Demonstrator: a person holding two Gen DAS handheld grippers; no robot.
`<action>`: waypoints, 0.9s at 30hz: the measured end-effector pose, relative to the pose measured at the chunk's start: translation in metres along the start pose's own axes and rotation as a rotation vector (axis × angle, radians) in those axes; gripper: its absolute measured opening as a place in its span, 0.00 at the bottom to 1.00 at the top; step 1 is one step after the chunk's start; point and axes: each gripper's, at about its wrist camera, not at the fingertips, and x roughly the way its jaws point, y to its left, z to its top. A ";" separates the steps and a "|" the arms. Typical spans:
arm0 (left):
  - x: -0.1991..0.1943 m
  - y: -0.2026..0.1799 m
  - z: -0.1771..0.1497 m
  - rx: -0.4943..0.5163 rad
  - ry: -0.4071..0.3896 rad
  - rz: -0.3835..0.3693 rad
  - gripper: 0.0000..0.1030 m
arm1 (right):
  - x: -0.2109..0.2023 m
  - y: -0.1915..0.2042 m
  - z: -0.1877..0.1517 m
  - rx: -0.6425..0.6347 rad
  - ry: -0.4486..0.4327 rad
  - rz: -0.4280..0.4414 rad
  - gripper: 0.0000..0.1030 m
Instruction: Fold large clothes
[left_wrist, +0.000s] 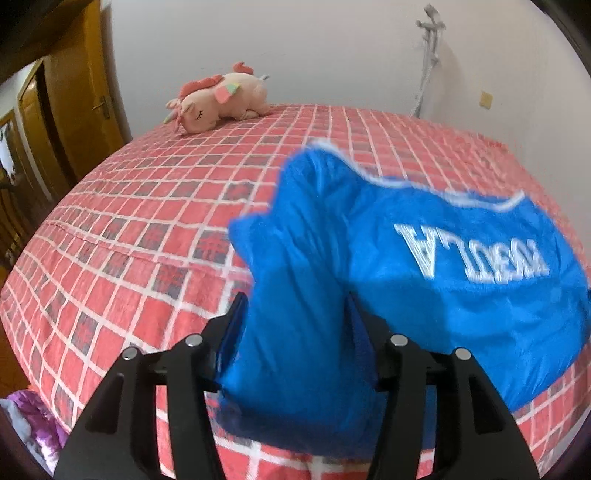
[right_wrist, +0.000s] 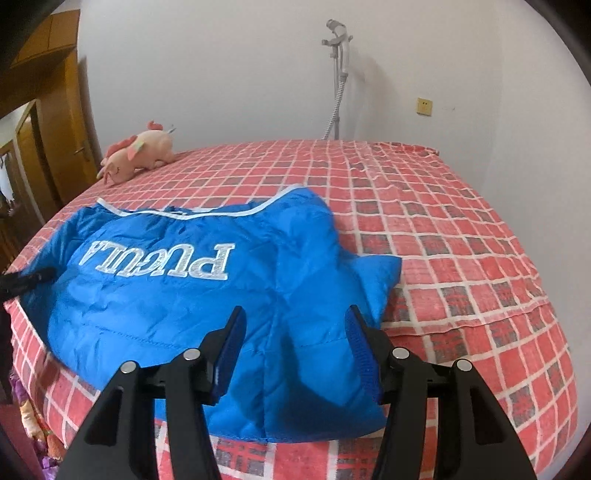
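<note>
A pink plush unicorn (left_wrist: 221, 101) lies on the red checked bedspread (left_wrist: 129, 221).

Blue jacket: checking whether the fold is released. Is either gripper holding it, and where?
Right gripper: nothing; the blue jacket lies below it. Left gripper: its bunched edge fills the gap; grip cannot be told.

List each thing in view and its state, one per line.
Jacket: blue, on the bed, lettered side up, sleeve folded over.
Left gripper: jaws apart, jacket fabric bunched between them; contact unclear.
Right gripper: open, jacket sleeve under it, not pinched.
Plush toy: lying at the bed's far edge.
Bed: covered with a red checked sheet.
Door: open.
</note>
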 end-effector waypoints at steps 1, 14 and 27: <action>-0.001 0.003 0.005 -0.004 -0.019 0.028 0.58 | 0.001 0.000 0.000 0.003 0.004 0.004 0.54; -0.021 -0.057 -0.014 0.133 -0.083 -0.011 0.59 | 0.013 0.006 0.000 -0.011 0.012 0.029 0.53; 0.028 -0.067 -0.036 0.133 -0.021 -0.046 0.60 | 0.058 0.006 -0.016 -0.021 0.035 -0.009 0.53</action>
